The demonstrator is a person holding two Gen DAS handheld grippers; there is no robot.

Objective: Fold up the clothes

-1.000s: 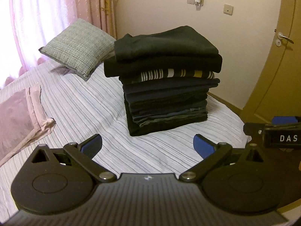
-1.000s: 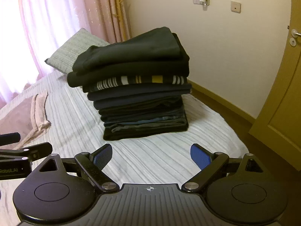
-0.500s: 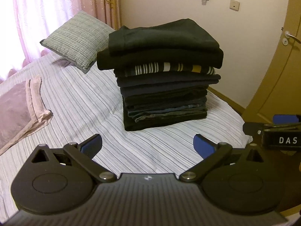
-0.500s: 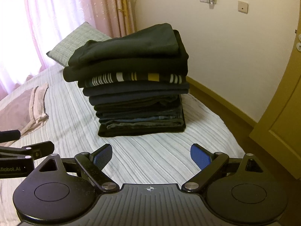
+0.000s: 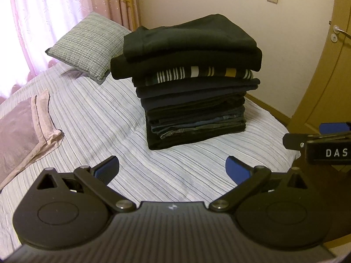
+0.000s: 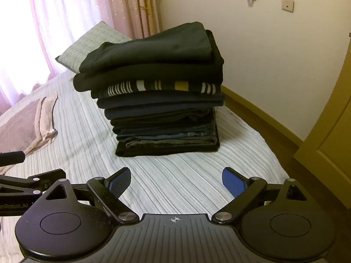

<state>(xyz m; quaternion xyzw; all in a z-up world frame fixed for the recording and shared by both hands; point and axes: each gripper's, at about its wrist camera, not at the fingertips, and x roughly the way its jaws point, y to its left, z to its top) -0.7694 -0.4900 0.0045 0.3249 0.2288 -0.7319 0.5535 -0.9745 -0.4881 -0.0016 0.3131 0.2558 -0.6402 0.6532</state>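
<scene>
A tall stack of folded dark clothes (image 5: 193, 87) (image 6: 160, 100) stands on the striped bed (image 5: 92, 118) (image 6: 175, 175) near its far corner, with one striped garment (image 5: 197, 73) partway down. My left gripper (image 5: 172, 168) hangs open over the sheet in front of the stack, nothing between its blue pads. My right gripper (image 6: 176, 182) is also open and empty, a little short of the stack. Each gripper shows at the edge of the other's view: the right gripper (image 5: 324, 144) and the left gripper (image 6: 26, 184).
A grey checked cushion (image 5: 87, 46) (image 6: 92, 43) lies behind the stack by the pink curtains (image 5: 54, 17). A mauve pillow (image 5: 24, 129) (image 6: 26, 127) lies at the left. A cream wall (image 6: 274, 54) and a wooden door (image 5: 324, 65) bound the bed on the right.
Both wrist views have shifted slightly, so the stack sits a little higher and more central. Both grippers stayed open; nothing was picked up or moved.
</scene>
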